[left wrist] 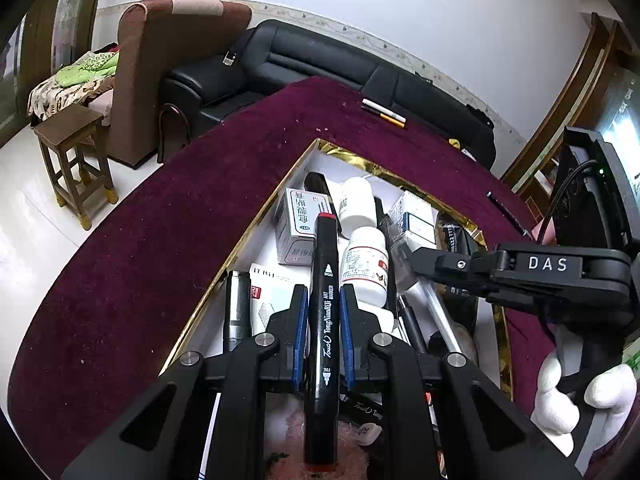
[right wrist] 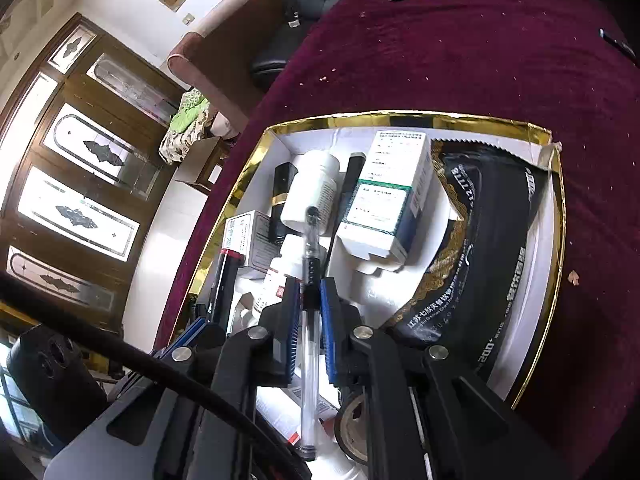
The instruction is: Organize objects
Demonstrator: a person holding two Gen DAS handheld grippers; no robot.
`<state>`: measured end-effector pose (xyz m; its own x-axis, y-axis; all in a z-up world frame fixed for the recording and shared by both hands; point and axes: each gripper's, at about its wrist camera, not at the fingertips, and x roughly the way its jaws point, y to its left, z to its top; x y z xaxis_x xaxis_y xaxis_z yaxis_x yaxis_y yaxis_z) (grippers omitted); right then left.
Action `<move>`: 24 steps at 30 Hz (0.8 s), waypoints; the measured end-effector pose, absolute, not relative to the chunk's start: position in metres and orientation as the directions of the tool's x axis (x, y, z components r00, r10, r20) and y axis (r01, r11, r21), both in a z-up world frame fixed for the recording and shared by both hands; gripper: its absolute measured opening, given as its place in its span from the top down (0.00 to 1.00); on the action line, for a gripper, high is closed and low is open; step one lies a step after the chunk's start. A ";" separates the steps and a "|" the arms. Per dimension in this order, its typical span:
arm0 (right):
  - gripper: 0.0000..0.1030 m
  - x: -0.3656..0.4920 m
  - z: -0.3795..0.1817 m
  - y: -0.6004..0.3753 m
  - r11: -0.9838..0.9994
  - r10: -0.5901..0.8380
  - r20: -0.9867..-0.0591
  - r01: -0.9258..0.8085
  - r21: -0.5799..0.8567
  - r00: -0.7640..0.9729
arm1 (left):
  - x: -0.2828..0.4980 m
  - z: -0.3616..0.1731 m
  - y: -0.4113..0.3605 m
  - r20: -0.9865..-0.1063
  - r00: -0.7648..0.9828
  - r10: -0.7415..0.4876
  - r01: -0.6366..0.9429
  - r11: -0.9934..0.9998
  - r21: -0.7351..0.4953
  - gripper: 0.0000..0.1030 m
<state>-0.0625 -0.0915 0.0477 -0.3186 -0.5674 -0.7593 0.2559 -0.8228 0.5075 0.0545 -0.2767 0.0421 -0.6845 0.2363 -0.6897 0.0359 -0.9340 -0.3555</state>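
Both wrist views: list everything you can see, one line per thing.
Art marker: one, black, clamped in left tongs.
Clear pen: one, between right tongs, pads apart from it.
Box: one, gold-rimmed, white inside, on cloth.
Pill bottles: two, white, in box.
Cartons: several, white, in box.
Black pouch: one, box's right side.
Tablecloth: one, maroon.
Pens: about three, far table edge.
Sofa: one, black.
Stool: one, brown.
Gloved hand: white, holding right tongs.

Black marker (left wrist: 325, 312) between left gripper (left wrist: 323, 340) jaws
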 end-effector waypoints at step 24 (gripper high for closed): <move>0.49 0.055 0.109 -0.054 -0.921 -0.351 -0.644 0.374 0.107 -0.679 | 0.171 0.130 -0.253 -0.339 -0.940 0.023 0.060 -0.971 -0.231 0.10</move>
